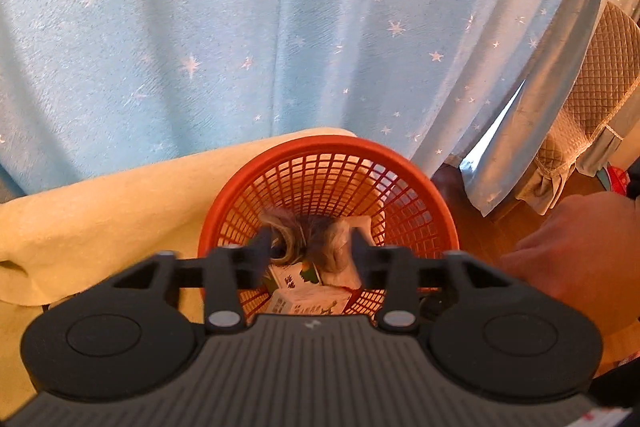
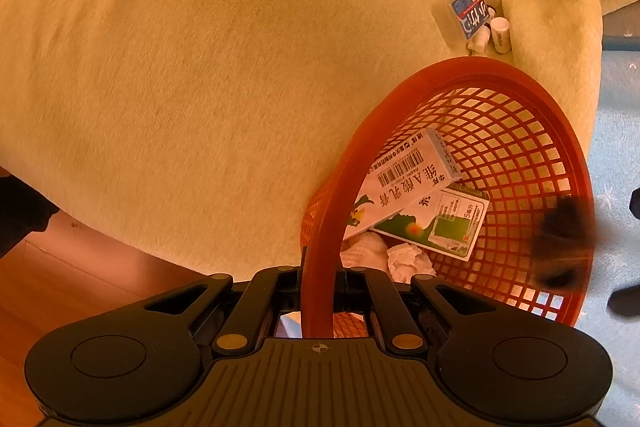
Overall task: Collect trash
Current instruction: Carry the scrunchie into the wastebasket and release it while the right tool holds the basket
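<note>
A pale yellow fleece blanket (image 2: 200,67) covers the bed or sofa here, with a light blue star-printed curtain (image 1: 200,27) hanging behind and a wooden floor (image 2: 60,287) below. The left gripper (image 1: 310,251) hangs over the mouth of a red plastic mesh wastebasket (image 1: 332,155), its fingers spread well apart with a brownish tuft of hair (image 1: 304,235) seen between them; blur hides whether the tuft is touching a finger or already loose and falling, so the grip cannot be settled, though the wide gap suggests a release. In the right wrist view the same tuft shows as a dark smear against the basket's far wall. The right gripper (image 2: 318,279) is closed on the basket's near rim, steadying it against the blanket. Inside lie a white and green carton (image 2: 408,183), a second green-printed carton (image 2: 444,223) and crumpled white tissue (image 2: 408,259). Several pieces are therefore collected, and the hair looks like the item in hand. What may be left is the cluster on the blanket beyond the basket: a clear plastic box with a blue label (image 2: 468,7) and small white bottles (image 2: 500,33); whether those count as trash cannot be told. A person's hand (image 1: 580,247) shows at the right edge of the left view.
</note>
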Demonstrator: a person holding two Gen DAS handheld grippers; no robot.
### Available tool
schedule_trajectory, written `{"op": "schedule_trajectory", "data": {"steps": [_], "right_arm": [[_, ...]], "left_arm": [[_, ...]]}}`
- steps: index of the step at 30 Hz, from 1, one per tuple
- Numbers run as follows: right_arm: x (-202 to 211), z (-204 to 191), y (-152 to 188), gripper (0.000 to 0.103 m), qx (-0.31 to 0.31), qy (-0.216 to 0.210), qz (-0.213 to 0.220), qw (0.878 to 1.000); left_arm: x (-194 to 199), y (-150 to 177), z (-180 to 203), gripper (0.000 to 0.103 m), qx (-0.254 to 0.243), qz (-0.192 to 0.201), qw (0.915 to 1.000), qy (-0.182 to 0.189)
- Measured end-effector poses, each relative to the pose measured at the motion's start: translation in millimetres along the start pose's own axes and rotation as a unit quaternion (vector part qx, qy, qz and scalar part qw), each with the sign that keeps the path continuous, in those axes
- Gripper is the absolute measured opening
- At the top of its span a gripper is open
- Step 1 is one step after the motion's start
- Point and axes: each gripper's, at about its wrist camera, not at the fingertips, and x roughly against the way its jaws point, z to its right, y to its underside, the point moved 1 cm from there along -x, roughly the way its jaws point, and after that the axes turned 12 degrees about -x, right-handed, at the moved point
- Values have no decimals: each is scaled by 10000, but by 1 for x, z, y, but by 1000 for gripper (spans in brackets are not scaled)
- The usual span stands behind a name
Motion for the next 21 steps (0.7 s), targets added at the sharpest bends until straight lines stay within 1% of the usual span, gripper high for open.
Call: {"op": "schedule_trajectory", "data": {"steps": [6,11,15,21], "right_arm": [[1,1,2,1,-31,-17,18,10000],[0,1,2,1,-25,-30,26,10000],[0,1,2,1,-1,-28,26,10000],[0,0,1,1,23,-25,19,10000]], "left_arm": [[7,12,-5,41,104,-68,9998,-171],[19,33,-20,41,319,-195,9982,-464],[29,53,-36,41,669,-277,9944,-775],[39,88,-62,41,1190,-484,9844,-1205]]}}
